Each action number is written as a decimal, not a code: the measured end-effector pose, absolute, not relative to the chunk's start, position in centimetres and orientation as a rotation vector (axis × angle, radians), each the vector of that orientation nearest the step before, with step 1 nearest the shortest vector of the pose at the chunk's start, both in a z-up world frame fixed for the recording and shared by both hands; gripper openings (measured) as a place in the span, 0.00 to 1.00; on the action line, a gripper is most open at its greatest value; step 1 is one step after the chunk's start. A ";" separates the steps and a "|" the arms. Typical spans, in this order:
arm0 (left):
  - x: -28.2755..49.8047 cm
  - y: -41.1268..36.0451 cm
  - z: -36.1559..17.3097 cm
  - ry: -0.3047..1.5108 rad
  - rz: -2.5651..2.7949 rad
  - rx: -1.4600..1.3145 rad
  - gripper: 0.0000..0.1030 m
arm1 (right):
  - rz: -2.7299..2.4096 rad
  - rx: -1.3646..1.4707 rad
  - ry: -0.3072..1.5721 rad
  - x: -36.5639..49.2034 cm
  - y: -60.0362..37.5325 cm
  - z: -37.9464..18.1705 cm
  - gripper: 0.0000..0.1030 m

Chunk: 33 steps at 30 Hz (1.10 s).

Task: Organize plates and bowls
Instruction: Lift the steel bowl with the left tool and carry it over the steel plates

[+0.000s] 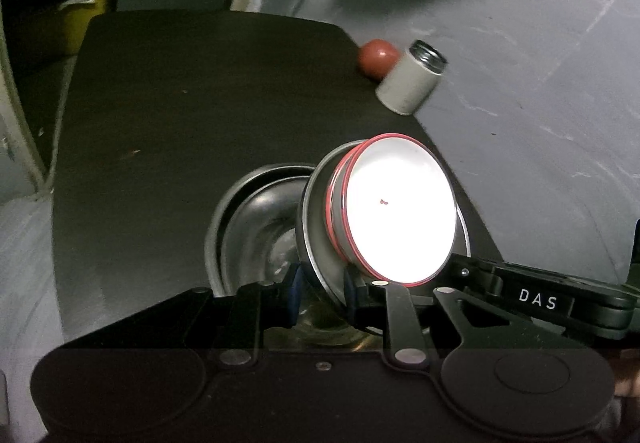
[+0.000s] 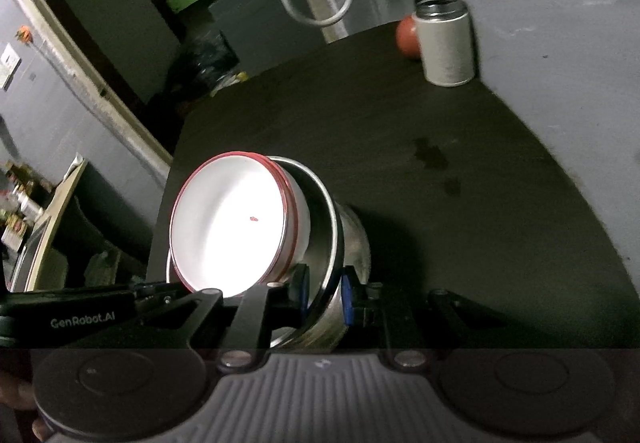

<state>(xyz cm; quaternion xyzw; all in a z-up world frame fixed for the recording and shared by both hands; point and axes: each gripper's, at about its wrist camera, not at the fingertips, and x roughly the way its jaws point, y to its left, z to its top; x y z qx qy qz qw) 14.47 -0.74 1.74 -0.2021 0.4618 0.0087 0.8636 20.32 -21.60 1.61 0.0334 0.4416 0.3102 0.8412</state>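
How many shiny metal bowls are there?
2 that I can see. One steel bowl is pinched at its rim by both grippers and holds the white red-rimmed dishes. The other steel bowl sits on the dark table beside it. More may be hidden.

The left gripper (image 1: 322, 289) is matte black, with blue pads (image 1: 296, 293) on its fingers, flat linkage arms pinned by silver rivets, and round raised discs on its near body. The right gripper (image 2: 324, 293) has the same black linkage, blue pads (image 2: 347, 295) and silver rivets, plus a grey ribbed panel between two discs. White lettering reads "DAS" on one arm and "GenRobot.AI" on another.
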 end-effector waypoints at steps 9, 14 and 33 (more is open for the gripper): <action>13.9 0.1 1.2 0.998 0.104 -0.467 0.22 | 0.699 0.028 0.987 21.2 -19.8 0.7 0.19; 13.8 0.4 0.7 1.017 0.128 -0.484 0.22 | 0.707 0.023 1.018 21.3 -19.7 0.2 0.19; 14.6 0.4 -0.5 1.035 0.165 -0.515 0.22 | 0.704 0.014 1.039 22.2 -19.0 -0.1 0.20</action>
